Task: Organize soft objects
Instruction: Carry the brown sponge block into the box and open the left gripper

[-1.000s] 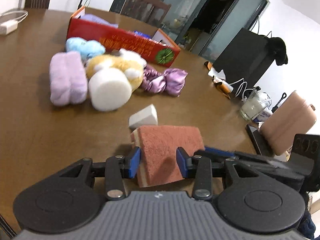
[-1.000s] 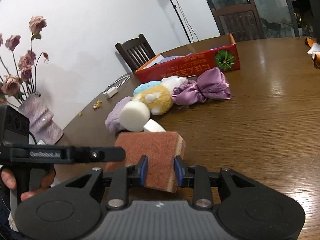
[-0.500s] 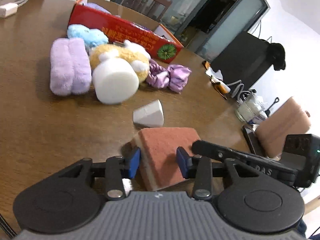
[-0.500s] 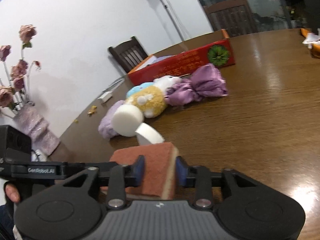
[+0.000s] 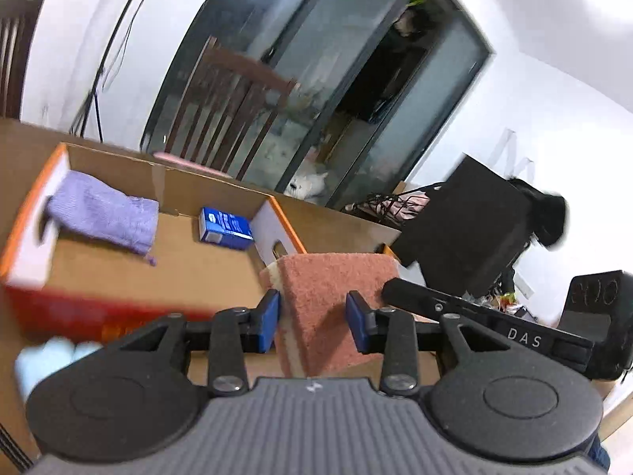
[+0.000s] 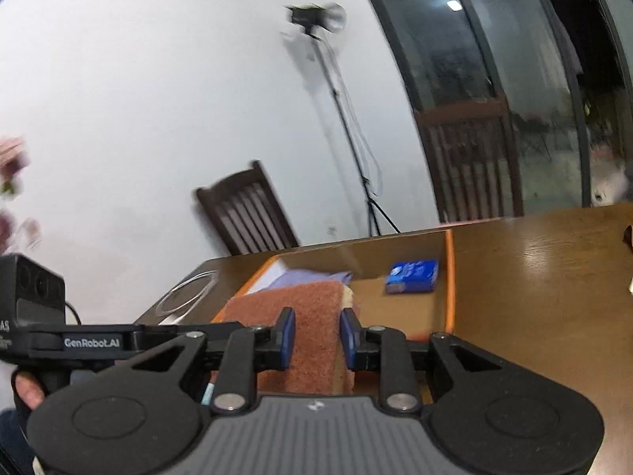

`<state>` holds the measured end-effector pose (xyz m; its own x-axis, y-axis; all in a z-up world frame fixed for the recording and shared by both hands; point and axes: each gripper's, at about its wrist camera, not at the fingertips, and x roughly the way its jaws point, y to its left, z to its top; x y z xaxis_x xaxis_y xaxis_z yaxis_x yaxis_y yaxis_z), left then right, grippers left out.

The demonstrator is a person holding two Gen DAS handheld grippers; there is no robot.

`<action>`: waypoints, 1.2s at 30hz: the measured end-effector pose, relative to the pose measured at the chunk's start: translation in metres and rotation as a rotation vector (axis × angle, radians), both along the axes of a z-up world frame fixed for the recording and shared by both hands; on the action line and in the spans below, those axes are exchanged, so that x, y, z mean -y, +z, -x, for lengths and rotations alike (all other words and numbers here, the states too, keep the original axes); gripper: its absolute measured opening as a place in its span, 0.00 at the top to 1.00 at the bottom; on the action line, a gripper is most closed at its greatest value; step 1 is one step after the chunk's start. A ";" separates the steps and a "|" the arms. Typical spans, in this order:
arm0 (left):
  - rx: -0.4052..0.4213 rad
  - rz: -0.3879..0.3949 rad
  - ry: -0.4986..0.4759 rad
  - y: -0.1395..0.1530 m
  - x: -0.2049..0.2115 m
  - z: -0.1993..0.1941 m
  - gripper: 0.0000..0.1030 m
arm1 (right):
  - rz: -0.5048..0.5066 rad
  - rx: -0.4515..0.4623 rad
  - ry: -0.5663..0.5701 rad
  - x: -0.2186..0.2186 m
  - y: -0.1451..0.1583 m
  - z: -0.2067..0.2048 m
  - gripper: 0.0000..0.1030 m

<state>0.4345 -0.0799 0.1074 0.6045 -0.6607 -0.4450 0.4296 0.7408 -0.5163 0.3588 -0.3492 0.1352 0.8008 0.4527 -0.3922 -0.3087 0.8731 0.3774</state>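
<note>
A rust-red scouring sponge (image 5: 336, 277) with a yellow foam edge hangs in the air, held from two sides. My left gripper (image 5: 312, 316) is shut on it, blue pads pressing its sides. My right gripper (image 6: 314, 332) has its jaws closing on the same sponge (image 6: 269, 308), pads against it. The sponge is over the near right end of the open red cardboard box (image 5: 166, 182). Inside the box lie a folded purple cloth (image 5: 103, 209) and a small blue packet (image 5: 225, 229). Both also show in the right wrist view, the cloth (image 6: 312, 277) partly hidden and the packet (image 6: 411, 275) beyond the sponge.
A blurred pale blue plush (image 5: 47, 356) sits in front of the box. Wooden chairs (image 6: 249, 213) stand behind the brown table (image 6: 534, 277), beside a light stand (image 6: 348, 118). A black bag (image 5: 467, 229) is at the right. A white cable (image 6: 186, 297) lies left of the box.
Both grippers lifted the sponge off the table and carried it forward to the red box. The plush pile has dropped out of view; the box interior now shows.
</note>
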 end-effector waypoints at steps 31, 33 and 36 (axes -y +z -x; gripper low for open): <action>0.087 -0.275 0.126 0.037 0.001 -0.024 0.34 | 0.380 -0.035 -0.126 -0.025 0.009 -0.076 0.64; 0.157 -0.315 0.138 0.055 -0.006 -0.002 0.26 | 0.376 0.004 -0.139 -0.022 0.028 -0.059 0.59; 0.225 -0.344 0.156 0.073 -0.013 0.026 0.20 | 0.373 0.051 -0.159 -0.017 0.052 -0.035 0.55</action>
<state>0.4081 -0.0666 0.1805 0.7922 -0.3899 -0.4695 0.3722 0.9183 -0.1345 0.3935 -0.3323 0.1868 0.8721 0.1559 -0.4639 -0.1692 0.9855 0.0133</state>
